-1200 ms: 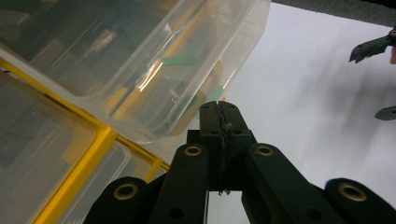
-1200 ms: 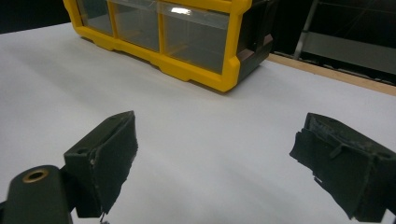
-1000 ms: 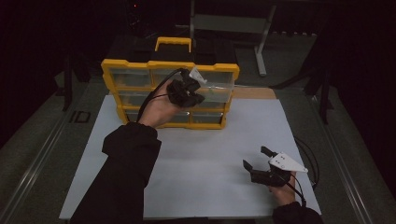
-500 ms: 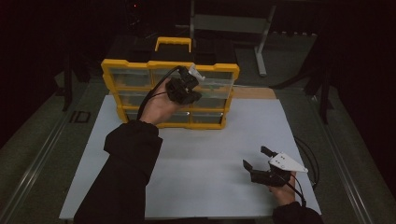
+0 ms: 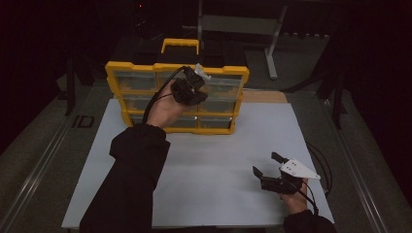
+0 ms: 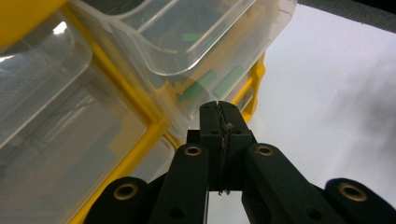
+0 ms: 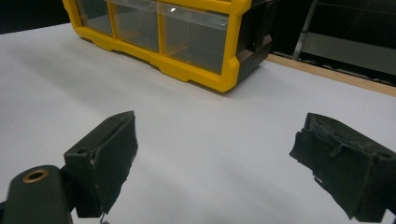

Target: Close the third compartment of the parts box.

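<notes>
A yellow organiser cabinet (image 5: 136, 68) with clear plastic drawers stands at the back of the white board (image 5: 209, 160). My left gripper (image 5: 190, 92) is held up against its middle drawers. In the left gripper view the left gripper (image 6: 218, 109) has its jaws pressed flat together, tips just under the lower edge of a clear drawer (image 6: 187, 37) beside the yellow frame (image 6: 140, 135); I see nothing between them. My right gripper (image 5: 267, 164) rests low at the board's front right, open. In its own view the right gripper (image 7: 219, 144) stands wide open over bare board, facing the cabinet (image 7: 205, 74).
A black case with a yellow handle (image 5: 180, 46) sits behind the cabinet. A metal stand (image 5: 243, 24) is at the back, and a wooden strip (image 5: 262, 96) runs right of the cabinet. Cable (image 5: 320, 165) loops beside the right hand.
My left hand and gripper have shifted slightly left and up along the cabinet front. The right gripper has stayed where it was, still open.
</notes>
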`<state>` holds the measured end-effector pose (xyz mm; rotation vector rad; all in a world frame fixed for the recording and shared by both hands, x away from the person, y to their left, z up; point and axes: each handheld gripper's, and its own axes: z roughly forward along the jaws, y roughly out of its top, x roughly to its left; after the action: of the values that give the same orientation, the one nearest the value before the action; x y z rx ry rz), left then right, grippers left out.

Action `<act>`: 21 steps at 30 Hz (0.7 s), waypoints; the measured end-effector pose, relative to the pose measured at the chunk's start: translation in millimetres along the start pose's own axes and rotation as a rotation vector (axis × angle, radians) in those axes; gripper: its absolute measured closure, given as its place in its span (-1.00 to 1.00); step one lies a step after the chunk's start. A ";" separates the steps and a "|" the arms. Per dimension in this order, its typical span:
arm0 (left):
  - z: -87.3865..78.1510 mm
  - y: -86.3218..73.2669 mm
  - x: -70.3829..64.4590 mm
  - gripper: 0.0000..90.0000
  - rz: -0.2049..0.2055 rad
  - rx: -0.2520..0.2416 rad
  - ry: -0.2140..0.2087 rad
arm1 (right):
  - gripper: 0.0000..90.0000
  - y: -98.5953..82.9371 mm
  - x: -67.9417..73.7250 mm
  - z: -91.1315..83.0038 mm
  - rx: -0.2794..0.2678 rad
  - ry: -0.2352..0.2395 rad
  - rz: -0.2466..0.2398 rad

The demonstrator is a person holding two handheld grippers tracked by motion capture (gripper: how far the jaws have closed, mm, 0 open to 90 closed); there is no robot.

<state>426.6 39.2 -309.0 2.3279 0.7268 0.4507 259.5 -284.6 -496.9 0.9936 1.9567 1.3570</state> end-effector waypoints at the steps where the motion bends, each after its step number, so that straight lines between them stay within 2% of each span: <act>1: 0.6 0.1 0.7 0.99 -0.001 -0.001 0.001 | -0.75 0.0 0.0 0.0 0.000 0.001 0.000; 7: 4.2 -0.2 1.9 0.99 0.000 0.013 0.011 | -0.75 -0.2 -0.4 0.0 -0.004 -0.002 0.002; 13: 6.7 0.4 4.6 0.99 -0.017 0.011 0.012 | -0.75 -0.3 -0.4 -0.3 -0.003 -0.002 0.002; 21: 9.0 2.8 4.5 0.99 -0.021 0.013 0.042 | -0.75 -0.3 -0.6 -0.8 -0.001 -0.002 0.002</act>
<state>435.6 35.8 -313.1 2.3268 0.7750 0.4879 259.1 -285.6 -496.8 0.9959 1.9535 1.3574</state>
